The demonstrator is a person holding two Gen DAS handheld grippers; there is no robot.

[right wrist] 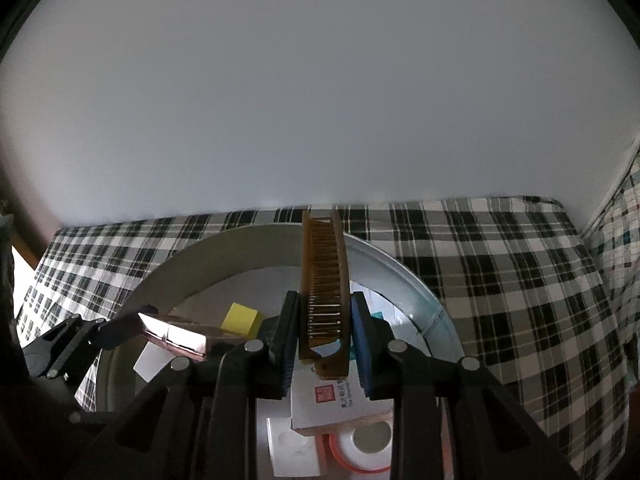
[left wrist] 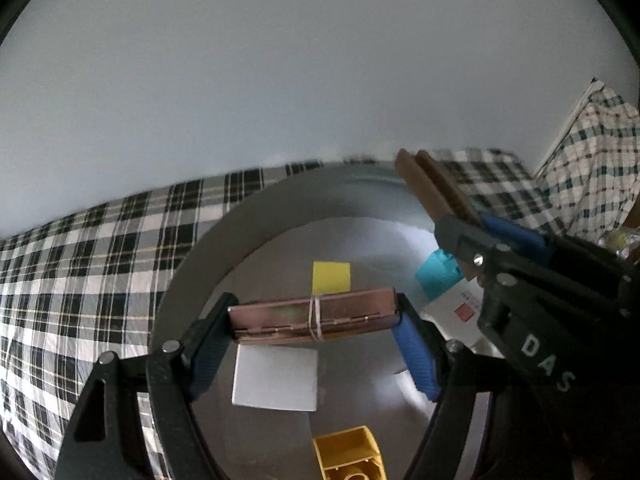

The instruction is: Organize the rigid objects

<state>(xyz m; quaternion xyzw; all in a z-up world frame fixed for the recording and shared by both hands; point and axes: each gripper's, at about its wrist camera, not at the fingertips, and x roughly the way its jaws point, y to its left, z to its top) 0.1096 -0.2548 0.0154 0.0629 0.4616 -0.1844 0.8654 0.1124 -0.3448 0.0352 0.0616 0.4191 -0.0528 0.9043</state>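
Note:
My left gripper (left wrist: 316,320) is shut on a flat rose-gold case (left wrist: 280,316) bound with a rubber band, gripping it by its two short ends above a round metal basin (left wrist: 208,232). My right gripper (right wrist: 324,320) is shut on a brown folding comb (right wrist: 324,272) that points away from me over the basin's far rim (right wrist: 192,256). In the left wrist view the comb (left wrist: 428,184) and the right gripper (left wrist: 472,224) stand at the upper right. In the right wrist view the case (right wrist: 176,334) shows at the left.
Inside the basin lie a yellow block (left wrist: 331,277), a white square card (left wrist: 276,378), a teal piece (left wrist: 438,276), a white box with a red seal (right wrist: 332,396), a tape roll (right wrist: 360,444) and a yellow toy part (left wrist: 348,456). Plaid cloth (right wrist: 500,280) surrounds it, with a pale wall behind.

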